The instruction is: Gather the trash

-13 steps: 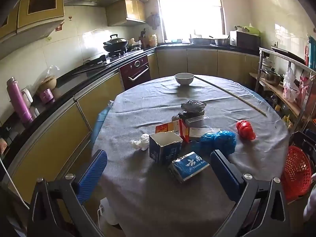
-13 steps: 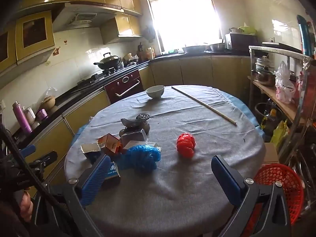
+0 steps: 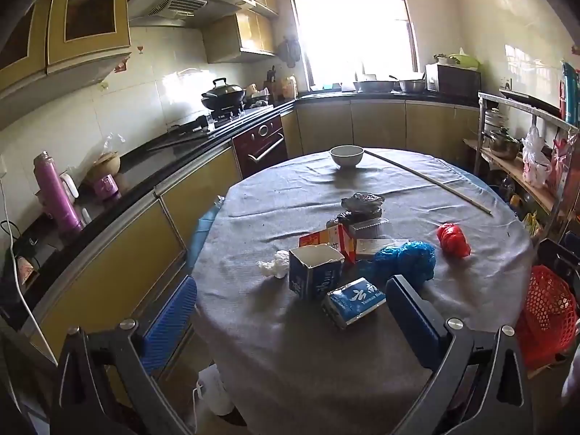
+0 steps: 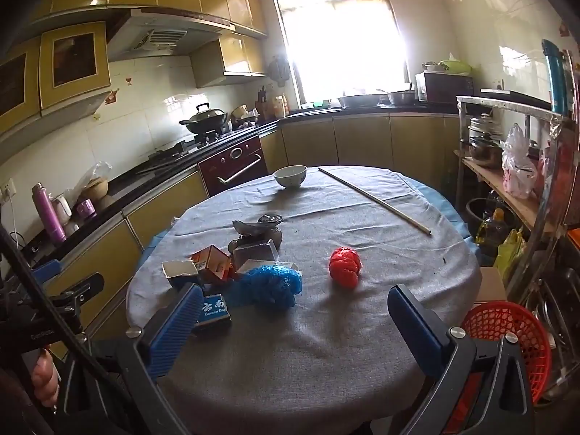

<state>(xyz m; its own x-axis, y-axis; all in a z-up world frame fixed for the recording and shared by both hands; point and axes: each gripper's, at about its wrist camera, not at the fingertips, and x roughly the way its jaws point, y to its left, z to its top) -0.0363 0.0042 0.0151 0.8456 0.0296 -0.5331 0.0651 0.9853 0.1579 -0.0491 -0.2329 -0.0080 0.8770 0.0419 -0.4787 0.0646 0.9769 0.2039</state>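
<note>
Trash lies in a cluster on the round grey-clothed table (image 3: 362,362): a flat blue pack (image 3: 353,301), an upright open blue carton (image 3: 314,277), a red and white carton (image 3: 335,241), a crumpled white tissue (image 3: 273,267), a crumpled blue bag (image 3: 406,259), a red bag (image 3: 453,239) and dark wrappers (image 3: 362,204). My left gripper (image 3: 290,320) hovers open at the near table edge, short of the blue pack. My right gripper (image 4: 295,324) is open too, over the near edge, with the blue bag (image 4: 270,284) and red bag (image 4: 345,261) ahead of it.
A white bowl (image 3: 346,156) and a long stick (image 3: 427,179) lie at the table's far side. A red mesh basket (image 4: 507,333) stands on the floor to the right, beside a metal shelf rack (image 4: 514,166). Kitchen counters (image 3: 145,166) run along the left and back.
Both views have barely shifted; the grippers hold nearly the same place and stay open.
</note>
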